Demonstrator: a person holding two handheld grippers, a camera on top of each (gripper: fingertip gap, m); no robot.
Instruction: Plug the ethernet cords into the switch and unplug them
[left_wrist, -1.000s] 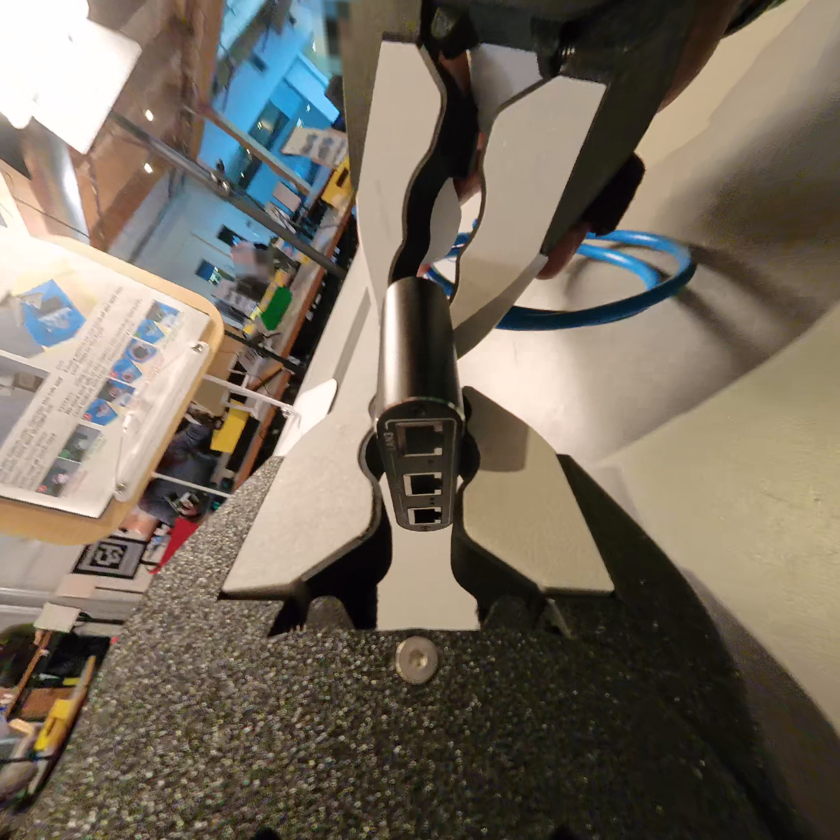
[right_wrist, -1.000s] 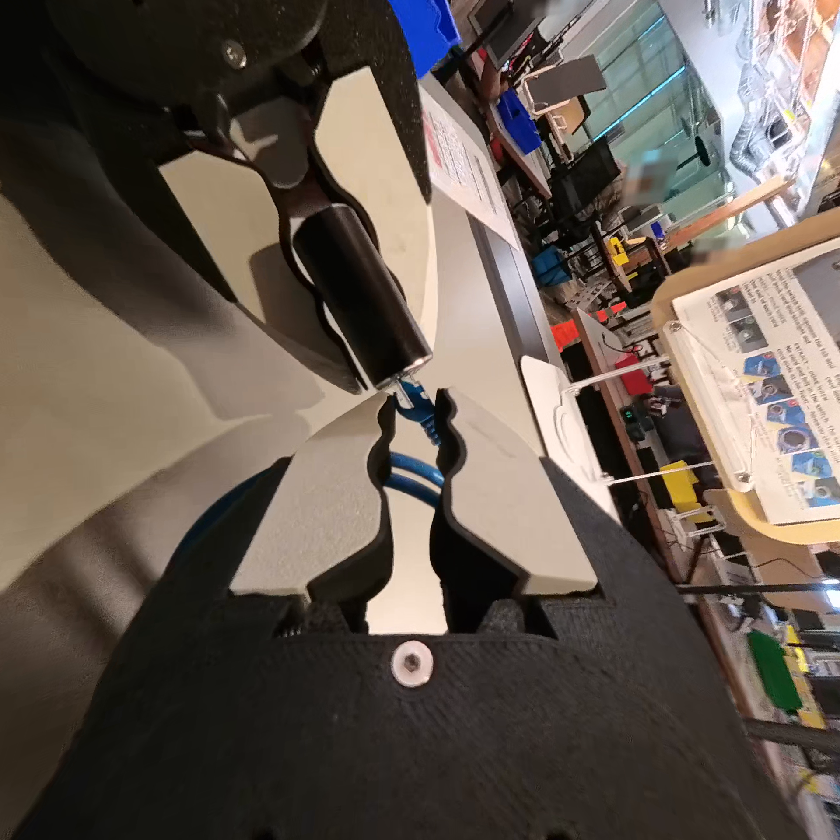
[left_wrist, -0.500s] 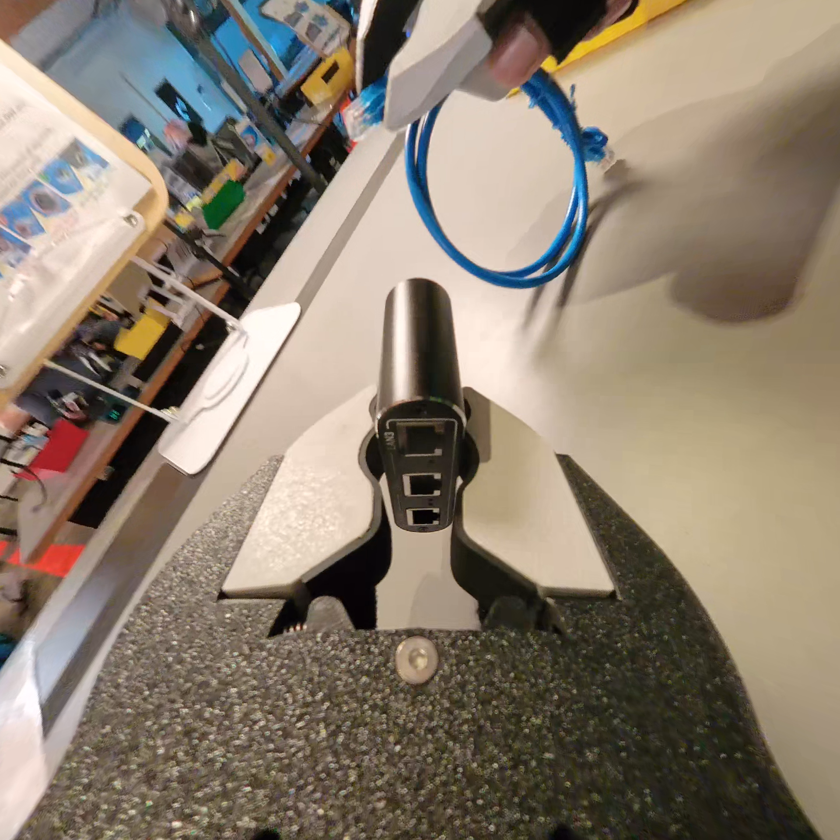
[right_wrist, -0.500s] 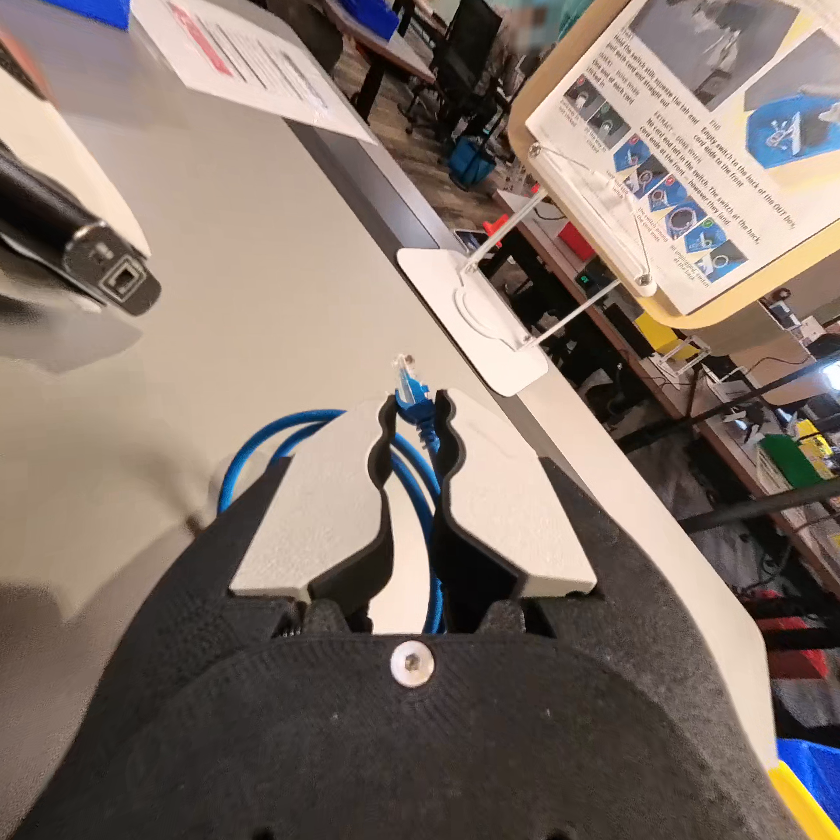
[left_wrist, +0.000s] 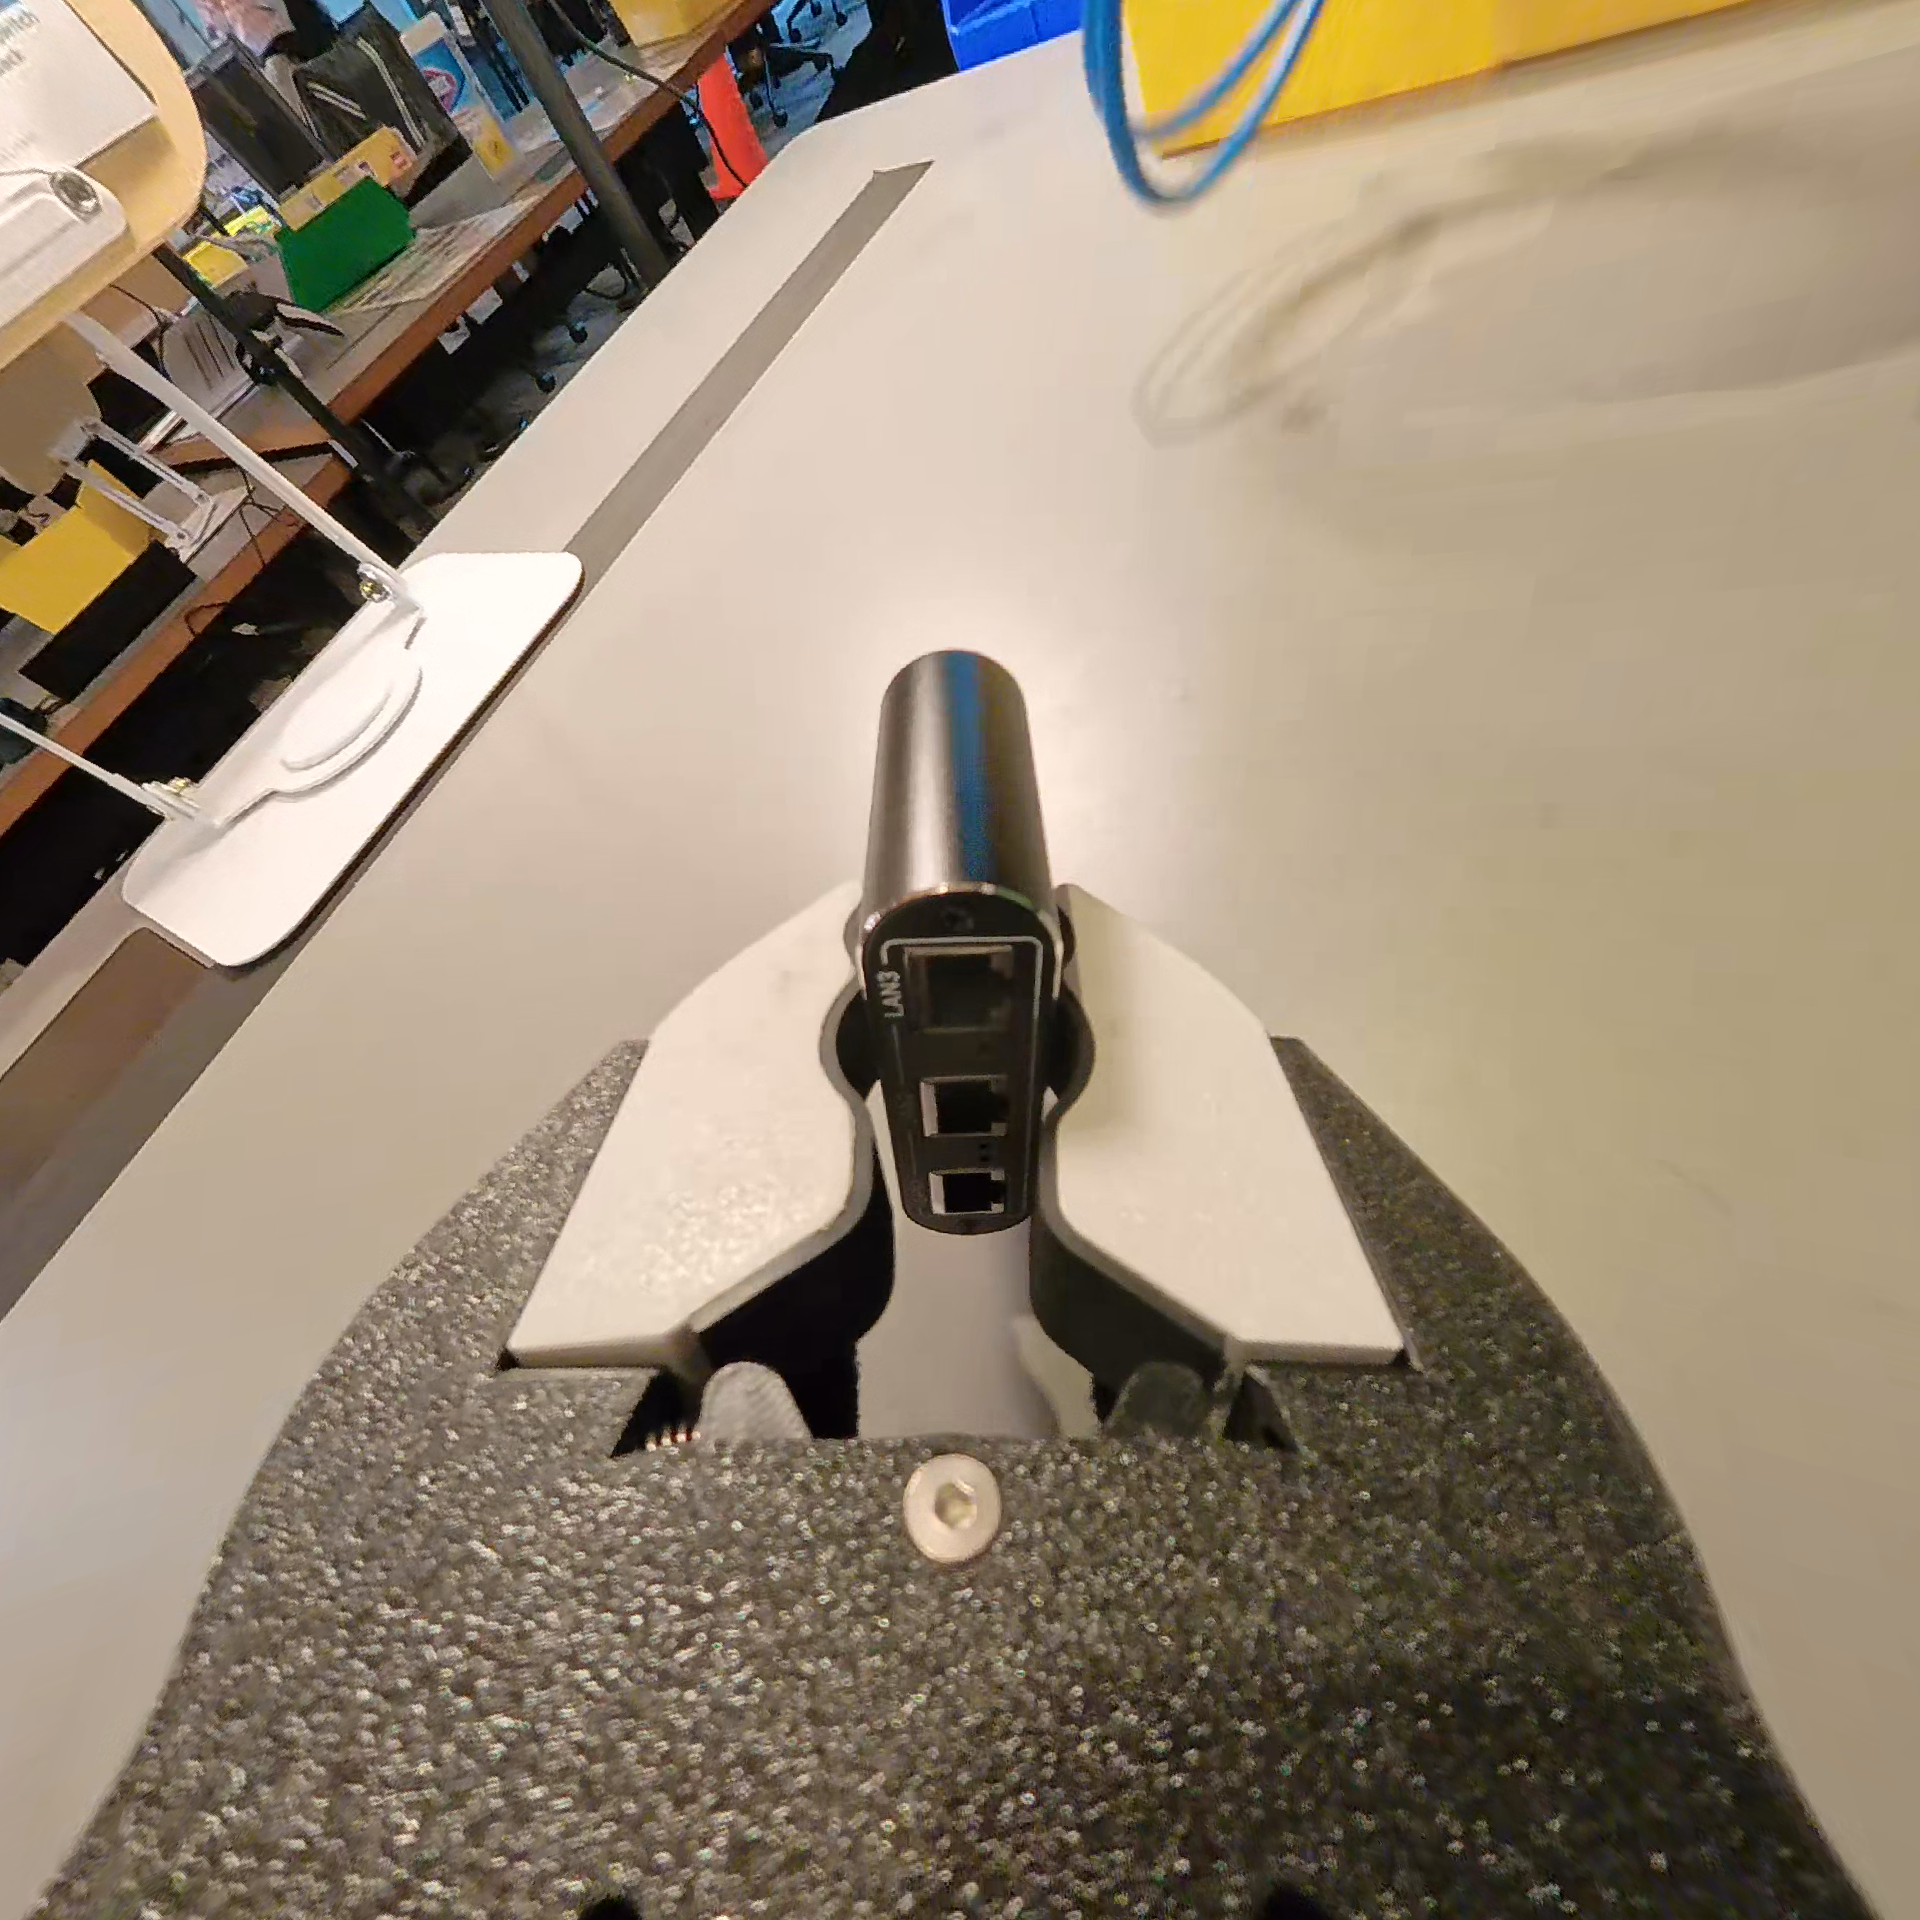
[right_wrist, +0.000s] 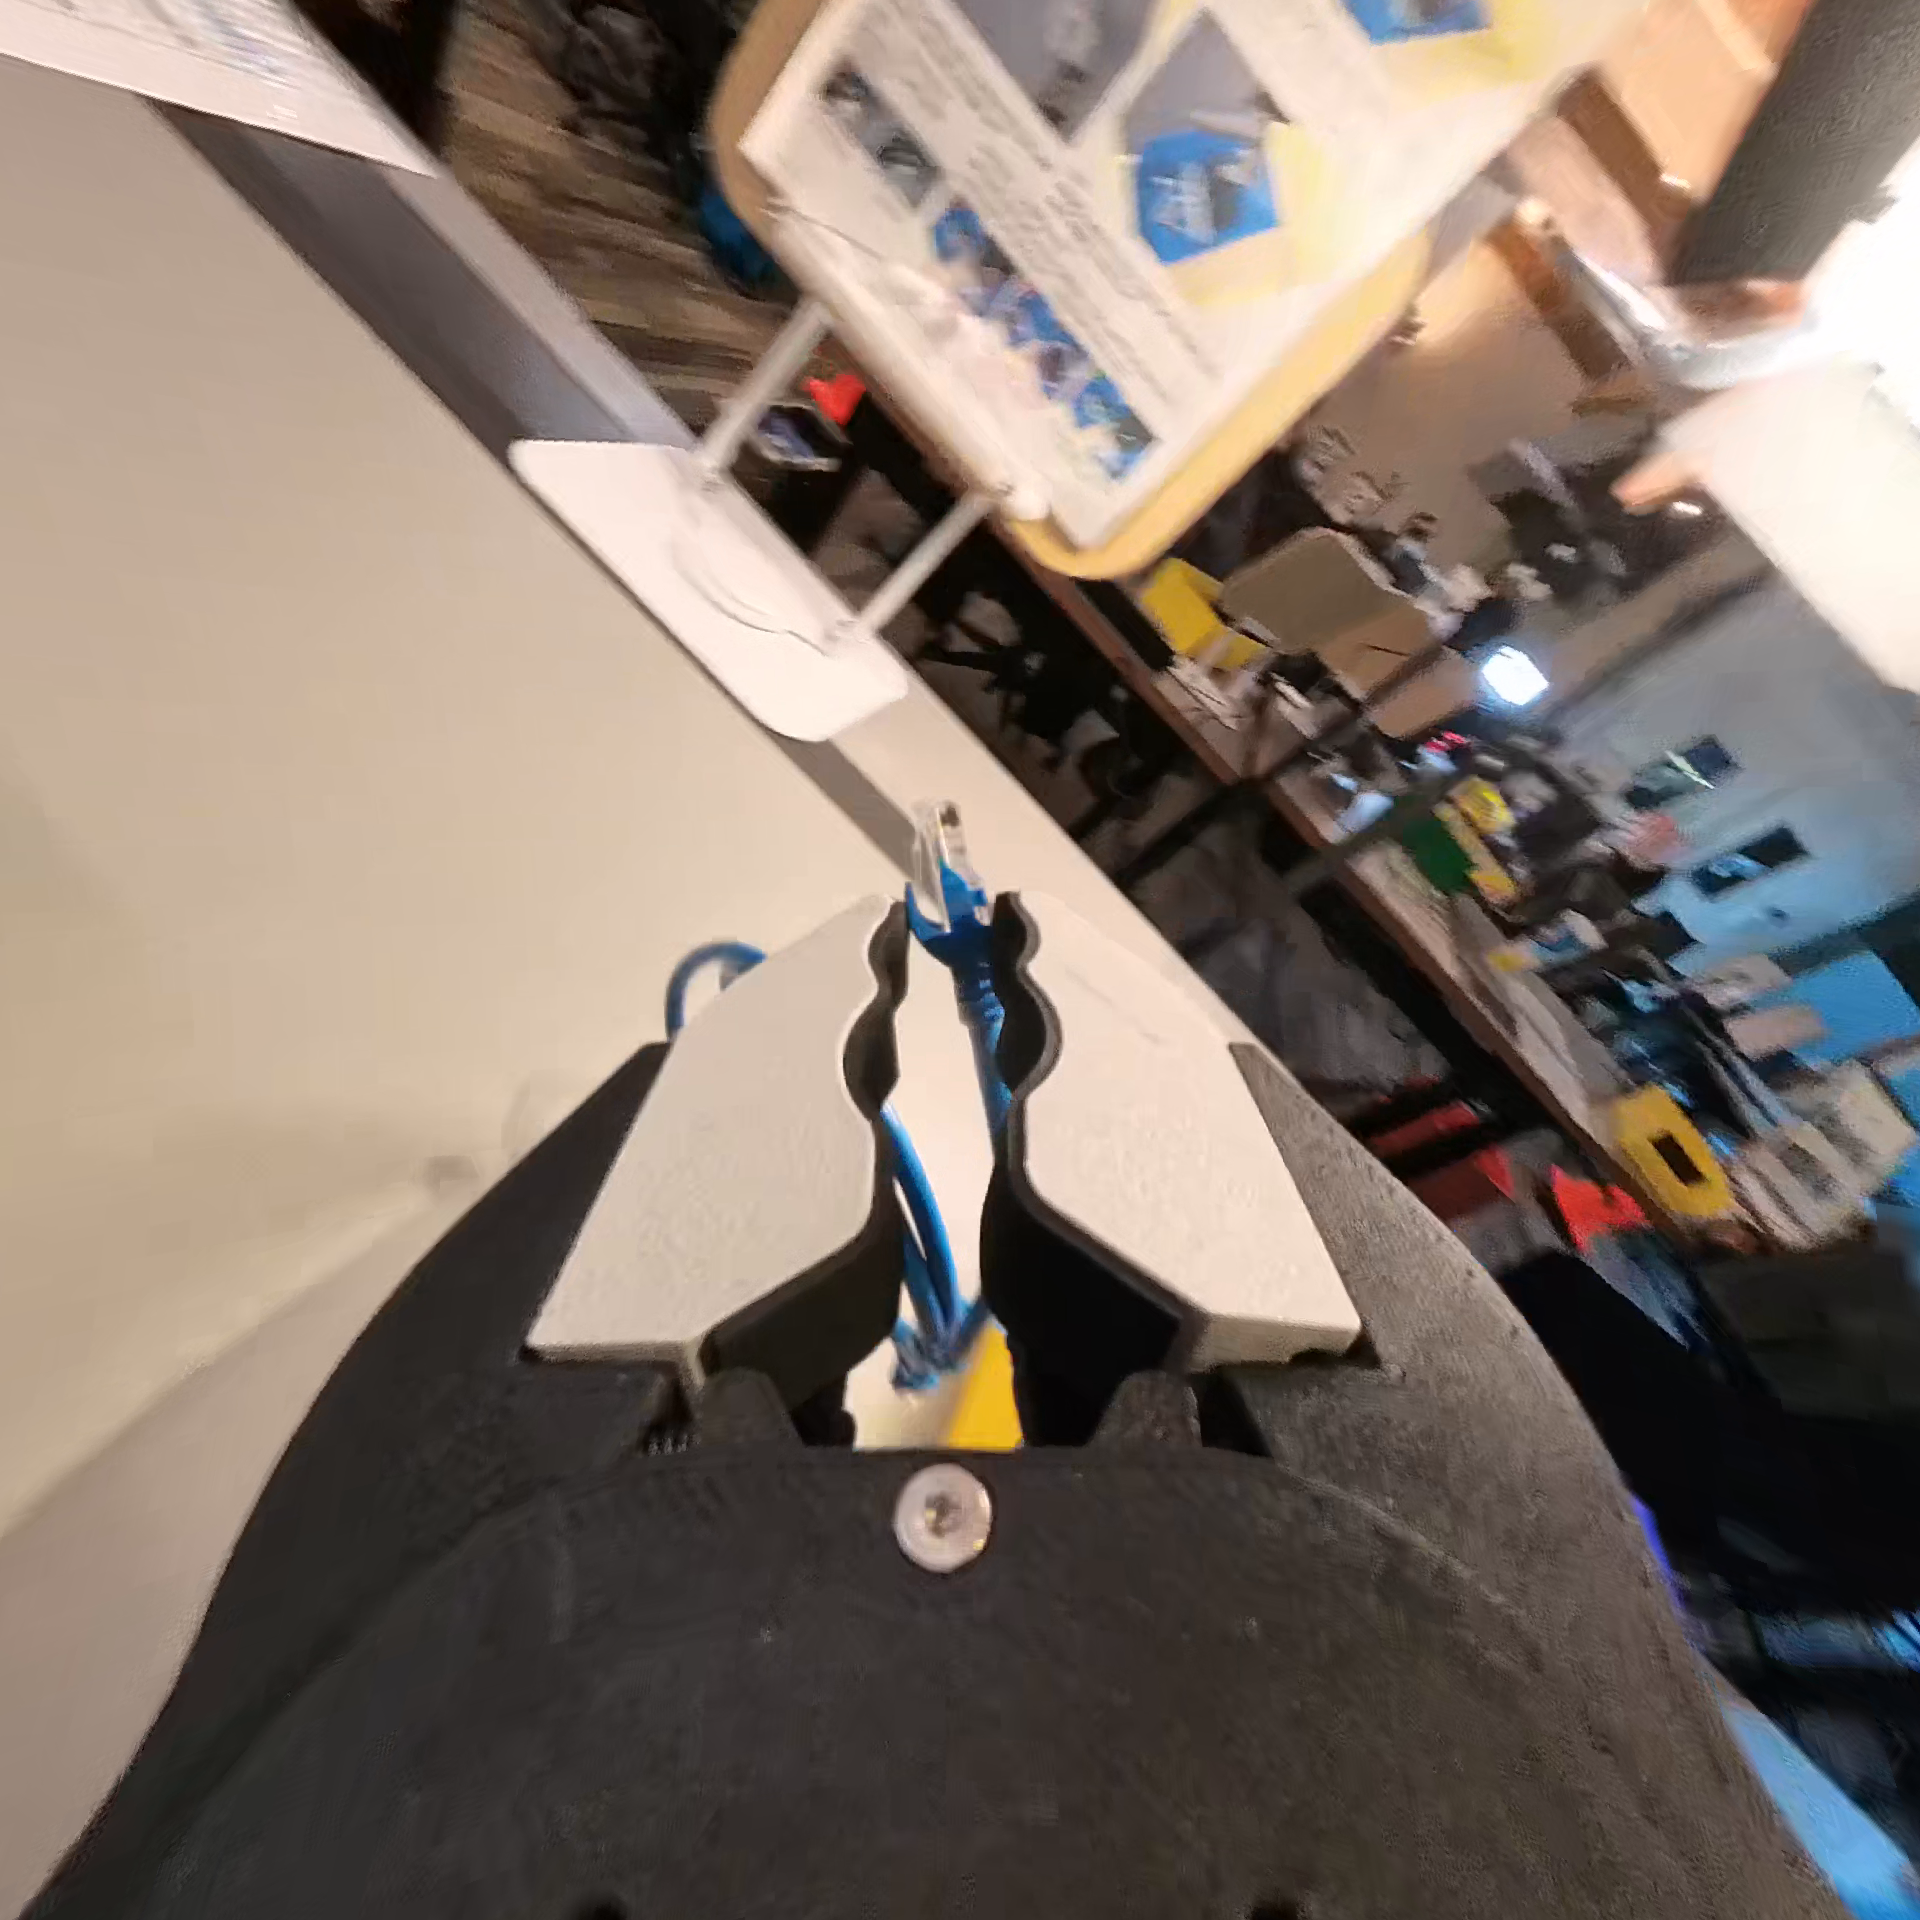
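Observation:
My left gripper (left_wrist: 961, 935) is shut on the black tube-shaped switch (left_wrist: 958, 831). The switch points away from the camera over the table, and its near end face with three empty ports (left_wrist: 966, 1081) looks at the camera. My right gripper (right_wrist: 948, 914) is shut on the blue ethernet cord (right_wrist: 961, 966) just behind its clear plug (right_wrist: 935, 836), which sticks out past the fingertips. The rest of the cord hangs down between the fingers. In the left wrist view a blurred loop of the blue cord (left_wrist: 1184, 114) hangs at the top, above the table.
A grey-white table (left_wrist: 1351, 727) lies under both grippers. A white stand base (left_wrist: 343, 748) sits near the table's left edge and carries a tilted instruction board (right_wrist: 1091, 208). A yellow bin (left_wrist: 1455, 73) stands at the table's far side. Workshop benches and clutter lie beyond the edge. About 30 cm separates my left fingertips from my right.
The cord's plug came out of the switch's far end. My right gripper carried the cord up and away from the switch. My left gripper tilted, still gripping the switch.

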